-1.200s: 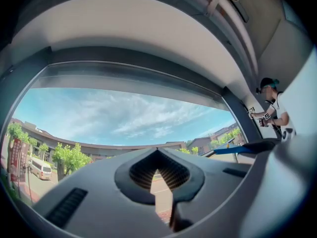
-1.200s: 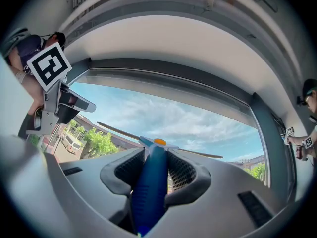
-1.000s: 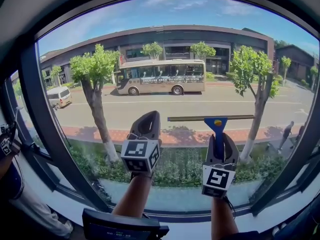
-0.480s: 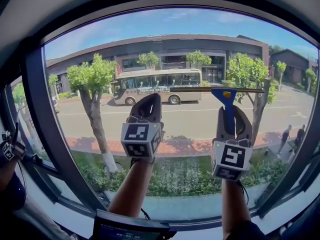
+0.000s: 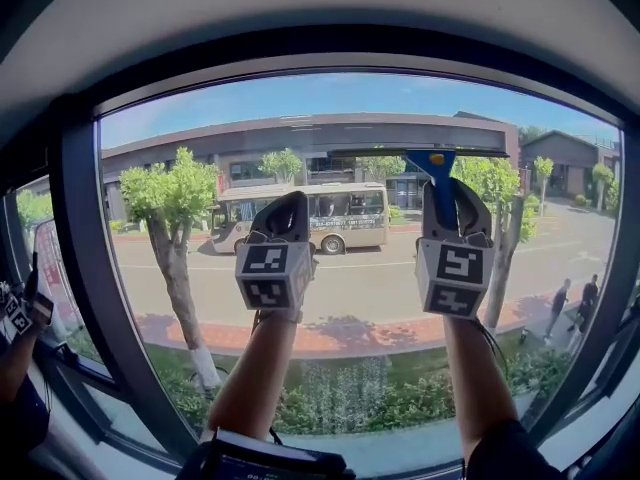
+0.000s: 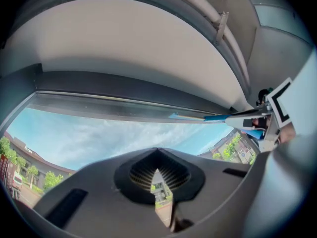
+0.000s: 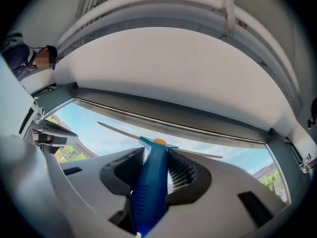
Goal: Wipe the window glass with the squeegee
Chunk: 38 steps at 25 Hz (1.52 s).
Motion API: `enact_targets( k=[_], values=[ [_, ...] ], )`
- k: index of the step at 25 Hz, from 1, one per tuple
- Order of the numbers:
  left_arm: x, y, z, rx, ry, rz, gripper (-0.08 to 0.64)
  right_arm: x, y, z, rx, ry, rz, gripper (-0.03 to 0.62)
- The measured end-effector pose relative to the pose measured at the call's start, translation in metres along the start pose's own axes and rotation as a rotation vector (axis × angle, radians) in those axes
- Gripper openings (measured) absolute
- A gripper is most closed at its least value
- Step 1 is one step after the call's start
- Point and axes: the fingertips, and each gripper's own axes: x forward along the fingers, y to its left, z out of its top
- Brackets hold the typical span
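Note:
A blue-handled squeegee (image 5: 440, 183) stands upright in my right gripper (image 5: 448, 196), whose jaws are shut on its handle (image 7: 151, 182). Its long thin blade (image 5: 420, 152) lies level against the window glass (image 5: 340, 268), close under the dark top frame (image 5: 330, 53). In the right gripper view the blade (image 7: 124, 132) runs just below that frame. My left gripper (image 5: 284, 218) is held up beside it, to the left, at about the same height. Its jaws are shut with nothing between them. The squeegee blade (image 6: 185, 117) shows at the right of the left gripper view.
A dark vertical mullion (image 5: 85, 268) bounds the pane on the left, another frame bar (image 5: 615, 278) on the right. A white ceiling (image 7: 173, 73) with pipes hangs above. Outside are a street, a bus (image 5: 310, 218) and trees. A person's arm (image 5: 15, 348) is at far left.
Both grippers have risen up the glass. The squeegee blade went from mid-pane height to just under the top frame, still held by the right gripper.

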Motion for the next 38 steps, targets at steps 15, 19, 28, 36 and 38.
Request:
enact_targets(
  k=[15, 19, 28, 36, 38],
  values=[
    [0.027, 0.04, 0.026, 0.037, -0.089, -0.042, 0.002, 0.099, 0.017, 0.056, -0.008, -0.049, -0.054, 0.143],
    [0.03, 0.032, 0.043, 0.044, -0.102, -0.029, 0.002, 0.112, -0.002, 0.066, -0.025, -0.044, -0.063, 0.143],
    [0.03, 0.024, 0.039, 0.062, -0.096, -0.034, 0.002, 0.128, -0.008, 0.076, -0.032, -0.075, -0.069, 0.143],
    [0.028, 0.019, 0.033, 0.056, -0.09, -0.036, 0.002, 0.122, -0.007, 0.07, -0.039, -0.086, -0.07, 0.143],
    [0.027, 0.016, 0.031, 0.055, -0.09, -0.038, 0.002, 0.12, -0.007, 0.068, -0.039, -0.087, -0.07, 0.143]
  ],
)
